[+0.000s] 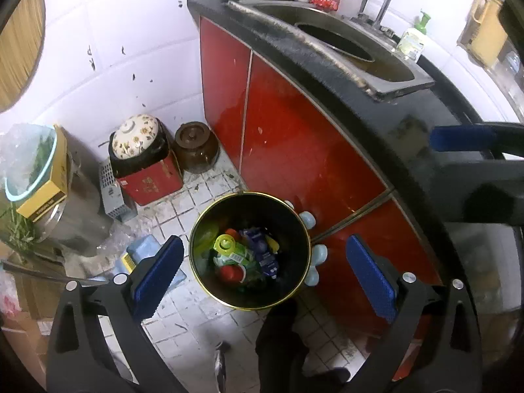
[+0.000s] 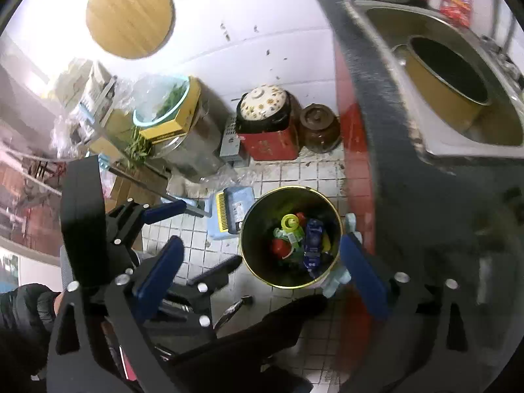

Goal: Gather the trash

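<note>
Hanging wide open and empty, the left gripper (image 1: pixel 262 275) and right gripper (image 2: pixel 262 262) are framing the trash bin (image 1: pixel 196 255) below. Red cabinets (image 1: pixel 294 150) are standing just right of both; a blue stool (image 2: pixel 235 206) is sitting left.

Both wrist cameras look steeply down from above counter (image 1: pixel 376 98) height onto the tiled floor (image 1: pixel 183 324). The right view sits higher and farther back. Both share the trash bin (image 1: pixel 203 281) (image 2: pixel 258 271), red cabinets (image 1: pixel 294 150) and sink (image 2: pixel 471 137).
</note>
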Motion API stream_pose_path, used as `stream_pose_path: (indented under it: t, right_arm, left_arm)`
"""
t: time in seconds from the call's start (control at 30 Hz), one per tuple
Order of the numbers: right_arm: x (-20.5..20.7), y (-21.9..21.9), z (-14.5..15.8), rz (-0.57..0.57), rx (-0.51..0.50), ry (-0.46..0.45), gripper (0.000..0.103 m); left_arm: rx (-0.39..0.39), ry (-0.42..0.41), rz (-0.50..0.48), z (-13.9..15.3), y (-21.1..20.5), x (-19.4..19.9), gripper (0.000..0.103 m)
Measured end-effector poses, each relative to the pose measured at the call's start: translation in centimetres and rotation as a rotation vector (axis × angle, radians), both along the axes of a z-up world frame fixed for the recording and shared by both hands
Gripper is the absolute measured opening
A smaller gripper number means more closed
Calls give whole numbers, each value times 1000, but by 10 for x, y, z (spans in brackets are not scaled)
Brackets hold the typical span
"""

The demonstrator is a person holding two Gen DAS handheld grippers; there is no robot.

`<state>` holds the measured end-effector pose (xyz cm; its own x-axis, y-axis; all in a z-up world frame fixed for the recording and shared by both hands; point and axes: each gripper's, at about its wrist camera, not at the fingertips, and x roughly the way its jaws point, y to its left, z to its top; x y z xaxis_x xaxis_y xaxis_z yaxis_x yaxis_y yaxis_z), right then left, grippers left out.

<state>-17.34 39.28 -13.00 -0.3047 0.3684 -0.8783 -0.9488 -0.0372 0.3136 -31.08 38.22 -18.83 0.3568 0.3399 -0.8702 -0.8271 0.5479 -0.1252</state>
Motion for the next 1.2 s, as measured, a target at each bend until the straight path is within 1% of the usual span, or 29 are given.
stream_pose_path:
  t: [0.1, 0.17, 0.23, 0.3, 0.33, 0.43, 0.47, 0.5, 0.53, 0.6, 0.7, 0.73, 0.87, 0.97, 1.07, 1.2]
  right_arm:
    - [20, -26, 20, -64, 22, -5, 96]
    - [39, -52, 35, -126, 39, -23, 96]
    - [62, -81, 50, -196, 55, -36, 96]
    - [90, -122, 63, -294, 66, -68, 96]
    - [108, -149, 71, -369, 76, -84, 96]
    - [147, -215, 86, -538, 81, -140, 96]
    - [162, -247, 91, -612, 83, -168, 96]
    - [172, -273, 96, -671, 80, -198, 96]
    - [183, -308, 101, -758, 73, -242, 96]
    - [196, -357, 107, -879, 60, -280, 96]
    - [210, -436, 113, -1082, 38, -316, 96]
    - [212, -465, 117, -1162, 27, -327, 96]
    - [215, -538, 123, -1362, 7, -356, 96]
    - [208, -573, 127, -1456, 7, -358, 96]
    - [197, -600, 128, -1511, 10, -363, 96]
    - [189, -616, 128, -1542, 10, -363, 96]
  left_arm:
    - [11, 1, -13, 13, -7, 8, 96]
    - [-1, -3, -44, 23, -15, 19, 96]
    - [0, -23, -92, 36, -24, 35, 96]
    - [15, -29, -151, 50, -38, 58, 96]
    - [20, -38, -202, 59, -48, 76, 96]
    - [53, -44, -343, 84, -79, 130, 96]
    - [65, -48, -398, 92, -92, 149, 96]
    - [76, -44, -433, 97, -101, 163, 96]
    - [91, -37, -484, 104, -116, 184, 96]
    - [100, -41, -560, 115, -140, 217, 96]
    - [96, -65, -679, 131, -187, 263, 96]
    - [94, -67, -706, 134, -197, 273, 96]
    - [83, -66, -828, 147, -252, 310, 96]
    - [91, -71, -914, 154, -287, 325, 96]
    - [118, -60, -986, 155, -317, 330, 96]
    - [121, -49, -1013, 156, -334, 333, 96]
